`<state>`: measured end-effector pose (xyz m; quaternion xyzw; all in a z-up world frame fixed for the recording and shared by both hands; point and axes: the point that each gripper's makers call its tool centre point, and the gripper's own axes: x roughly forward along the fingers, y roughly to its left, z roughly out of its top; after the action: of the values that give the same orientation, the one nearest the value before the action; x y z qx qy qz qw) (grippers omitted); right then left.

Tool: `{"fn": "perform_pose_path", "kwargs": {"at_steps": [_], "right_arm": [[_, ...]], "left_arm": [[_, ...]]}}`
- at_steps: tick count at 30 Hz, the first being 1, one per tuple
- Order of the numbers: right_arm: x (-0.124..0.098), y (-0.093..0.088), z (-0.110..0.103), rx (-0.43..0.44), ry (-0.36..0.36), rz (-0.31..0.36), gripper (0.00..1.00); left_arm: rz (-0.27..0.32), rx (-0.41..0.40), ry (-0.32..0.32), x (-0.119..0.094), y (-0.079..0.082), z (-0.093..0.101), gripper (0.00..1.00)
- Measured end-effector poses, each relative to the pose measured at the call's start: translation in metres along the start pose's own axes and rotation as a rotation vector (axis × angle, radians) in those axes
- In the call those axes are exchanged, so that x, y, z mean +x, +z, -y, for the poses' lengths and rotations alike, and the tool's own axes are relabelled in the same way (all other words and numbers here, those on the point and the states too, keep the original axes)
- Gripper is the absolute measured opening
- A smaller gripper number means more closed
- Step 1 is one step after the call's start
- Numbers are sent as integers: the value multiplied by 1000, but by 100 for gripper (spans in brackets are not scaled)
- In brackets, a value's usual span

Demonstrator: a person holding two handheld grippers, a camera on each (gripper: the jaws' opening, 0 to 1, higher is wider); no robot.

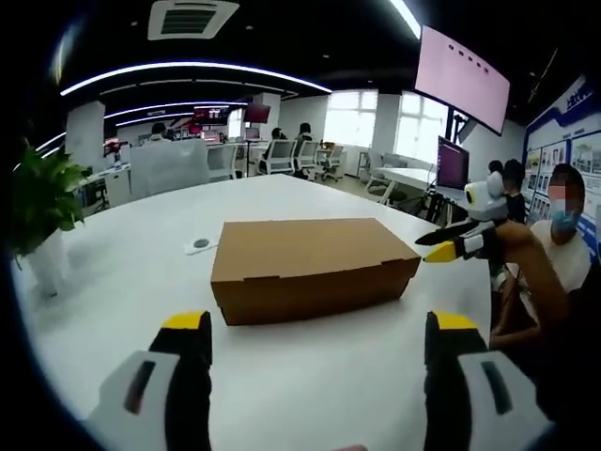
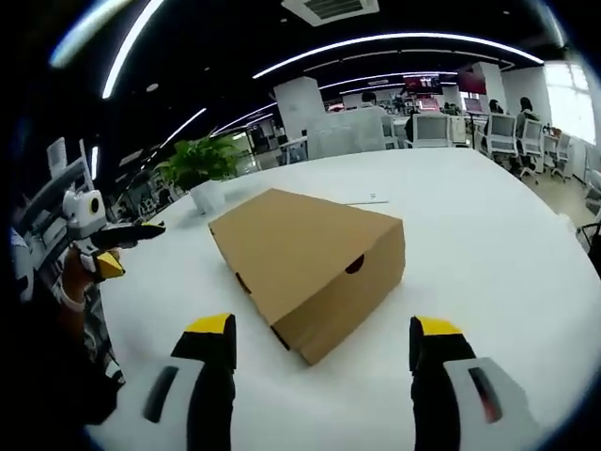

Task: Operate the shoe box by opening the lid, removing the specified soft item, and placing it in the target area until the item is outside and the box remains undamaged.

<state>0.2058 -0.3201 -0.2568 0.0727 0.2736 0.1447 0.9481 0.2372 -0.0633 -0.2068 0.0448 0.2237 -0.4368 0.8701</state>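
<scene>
Cardboard of the closed brown rectangular shoe box (image 1: 315,268), mid-frame on the white surface (image 1: 310,385), looks light and crushable, so both open, empty grippers' fingers (image 1: 188,352) should lift the lid's front edge gently.

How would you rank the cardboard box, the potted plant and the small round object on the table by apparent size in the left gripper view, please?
1. Cardboard box, by far the largest.
2. Potted plant, though it sits at the view's edge, where the fisheye lens distorts it.
3. Small round object, smallest, lying on the table just beyond the box's left corner.
</scene>
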Motion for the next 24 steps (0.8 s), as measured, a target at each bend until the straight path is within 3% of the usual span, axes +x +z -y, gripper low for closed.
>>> {"fn": "perform_pose_path", "kwargs": {"at_steps": [6,13,24], "right_arm": [[3,-2,4,-41,-12,-28,77],[8,6,7,-23,4,13,75],[17,17,11,6,11,49,79]], "left_arm": [[-3,12,-11,-4,-2,6,98],[-11,15,-11,-7,-4,6,98],[-1,3,0,-10,-4,0,99]]}}
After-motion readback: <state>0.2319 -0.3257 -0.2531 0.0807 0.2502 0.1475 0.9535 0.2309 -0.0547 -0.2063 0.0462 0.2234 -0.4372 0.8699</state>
